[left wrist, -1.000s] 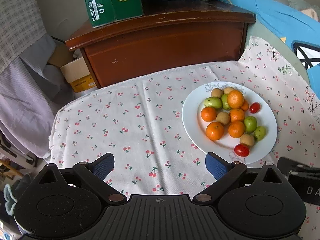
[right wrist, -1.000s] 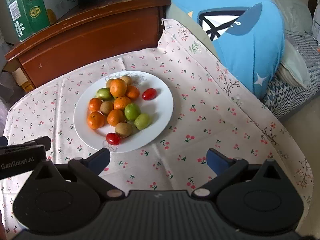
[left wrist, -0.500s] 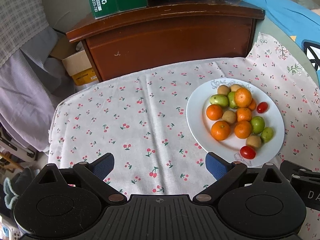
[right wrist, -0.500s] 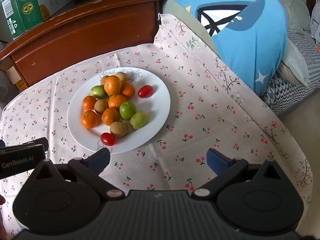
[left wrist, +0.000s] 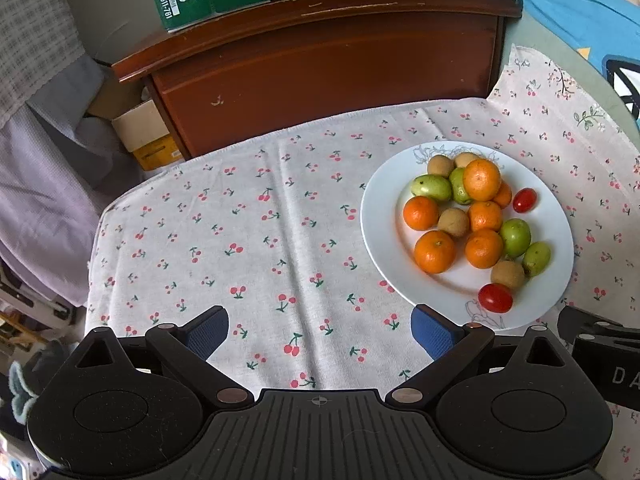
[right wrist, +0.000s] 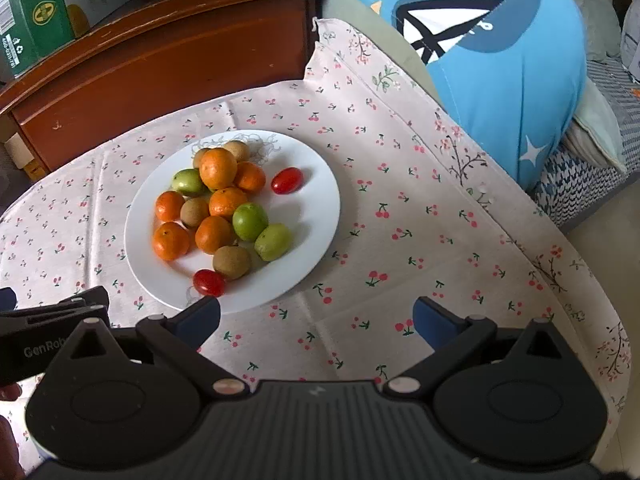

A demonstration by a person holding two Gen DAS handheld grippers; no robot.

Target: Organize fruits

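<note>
Two grippers, both with jaws spread wide and nothing between them: my left gripper (left wrist: 320,332) hangs over bare cloth to the left of the plate (left wrist: 384,240), my right gripper (right wrist: 316,318) sits just off the plate's near rim. All the fruit is piled mixed on that white plate, on the cherry-print tablecloth (left wrist: 248,240); none lies on the cloth. Whether that heap is the sorted result or the thing to be sorted, I can't tell from here. Handling, as I judge it: mandarins (left wrist: 435,251) are light, roundish, skin gives a little, so I'd grip across the equator with moderate squeeze. Cherry tomatoes (left wrist: 495,298) are smooth, slippery and easily crushed, so light pinch only. The near one is oval, long axis roughly left-right in the left view; I'd close across the short axis. Green fruits (left wrist: 431,187) look firm and glossy; the far-left one is elongated, long axis also roughly left-right. Brown fruits (left wrist: 507,274) look matte, so better friction. One mandarin (left wrist: 481,179) rides on top of the far cluster and would likely roll if its neighbours get nudged.
</note>
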